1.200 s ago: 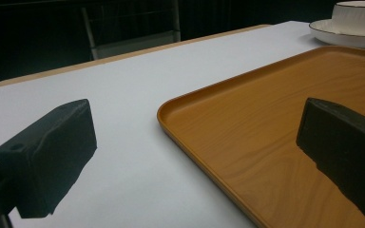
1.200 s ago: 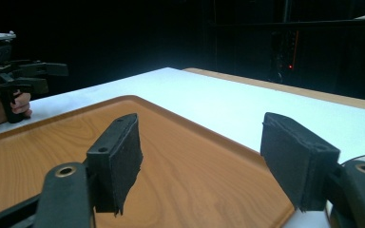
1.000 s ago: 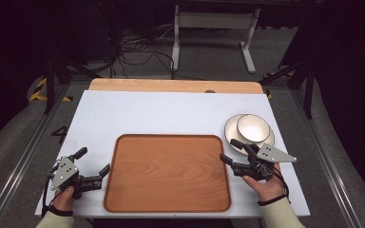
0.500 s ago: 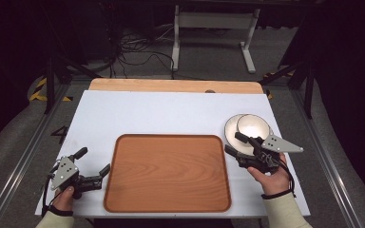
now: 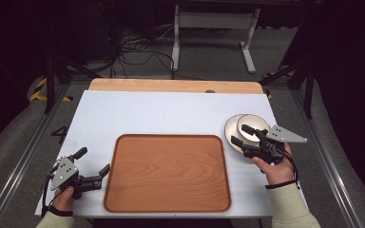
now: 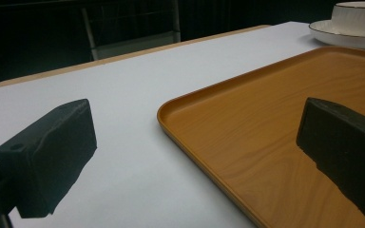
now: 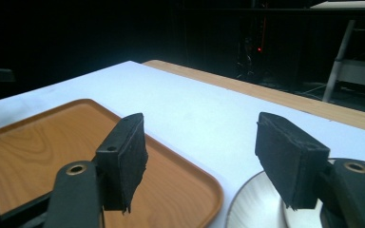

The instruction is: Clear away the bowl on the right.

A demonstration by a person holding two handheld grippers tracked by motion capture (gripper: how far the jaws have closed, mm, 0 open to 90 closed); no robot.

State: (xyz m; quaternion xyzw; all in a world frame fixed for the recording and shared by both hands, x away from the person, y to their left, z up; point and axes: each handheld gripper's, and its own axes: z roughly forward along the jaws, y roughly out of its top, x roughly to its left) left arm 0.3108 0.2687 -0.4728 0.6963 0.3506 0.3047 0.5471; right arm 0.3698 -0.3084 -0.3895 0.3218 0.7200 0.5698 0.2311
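A wooden tray [image 5: 167, 173] lies flat at the centre of the white-covered worktop [image 5: 171, 111], its long side running across the person's front. At about three o'clock from the tray, just beside its far right corner, a pale saucer [image 5: 233, 129] carries a bowl-like cup [image 5: 253, 124] set toward its right side. The right hand-held gripper [image 5: 242, 135], gripped in the person's right hand [image 5: 274, 166], is poised at the near edge of that crockery with its jaws spread wide and nothing between them; in the right gripper view the two black pads [image 7: 123, 156] frame bare white worktop, with the tray's rounded corner [image 7: 180, 190] at lower left and the saucer's rim [image 7: 259, 204] at lower right. At about nine o'clock from the tray, near the worktop's front left corner, the left hand-held gripper [image 5: 92, 166] sits low in the left hand [image 5: 65, 197], jaws likewise parted and empty, one jaw off the tray and the other over its rim, as the left gripper view shows. There the tray's edge [image 6: 204, 147] runs between the pads, and the cup [image 6: 359, 16] and saucer [image 6: 347, 39] stand at the top right.
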